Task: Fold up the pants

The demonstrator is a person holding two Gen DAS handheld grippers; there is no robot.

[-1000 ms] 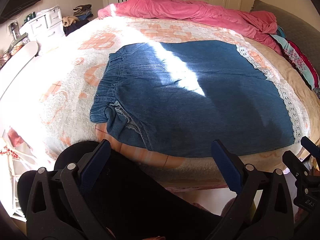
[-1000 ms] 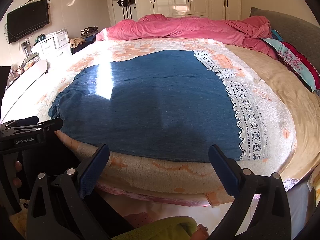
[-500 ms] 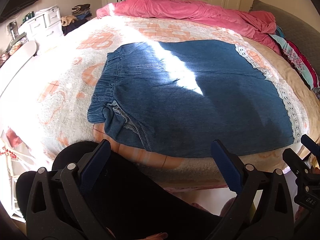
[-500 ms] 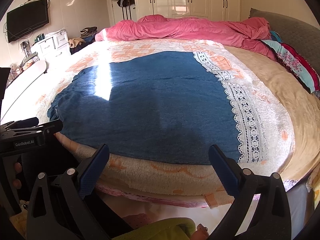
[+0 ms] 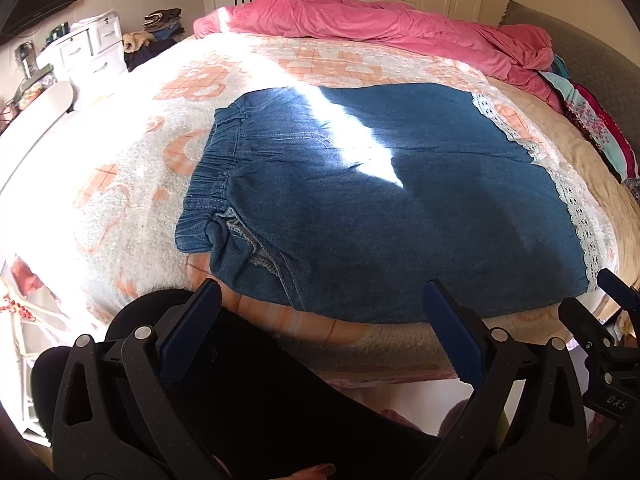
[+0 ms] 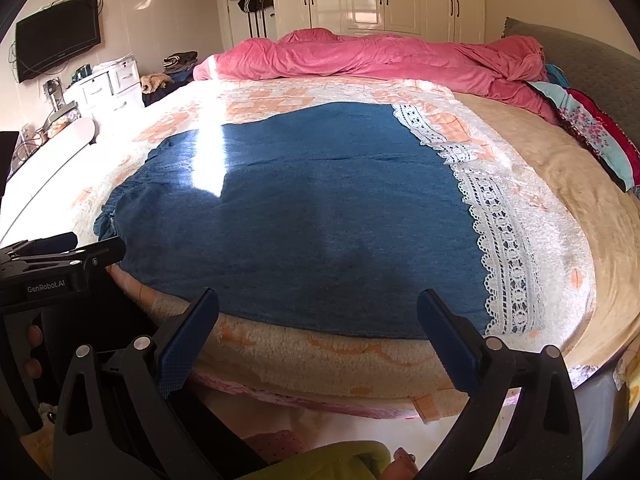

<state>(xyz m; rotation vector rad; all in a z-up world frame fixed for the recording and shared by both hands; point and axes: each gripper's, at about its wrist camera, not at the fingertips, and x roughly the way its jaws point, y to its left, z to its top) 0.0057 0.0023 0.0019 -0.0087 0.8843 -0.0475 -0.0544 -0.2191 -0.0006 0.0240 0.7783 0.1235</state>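
Denim pants [image 5: 380, 208] are laid flat mid-frame on the bed [image 5: 132, 168]. Left gripper [image 5: 320, 304] and right gripper [image 6: 318, 312] are held wide apart, empty, at lower frame.

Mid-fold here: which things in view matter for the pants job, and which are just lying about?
For the job:
- denim pants, spread flat on the bed blanket
- left gripper, open
- right gripper, open

Lying about:
- pink duvet
- floral pillows
- white drawers
- wall TV
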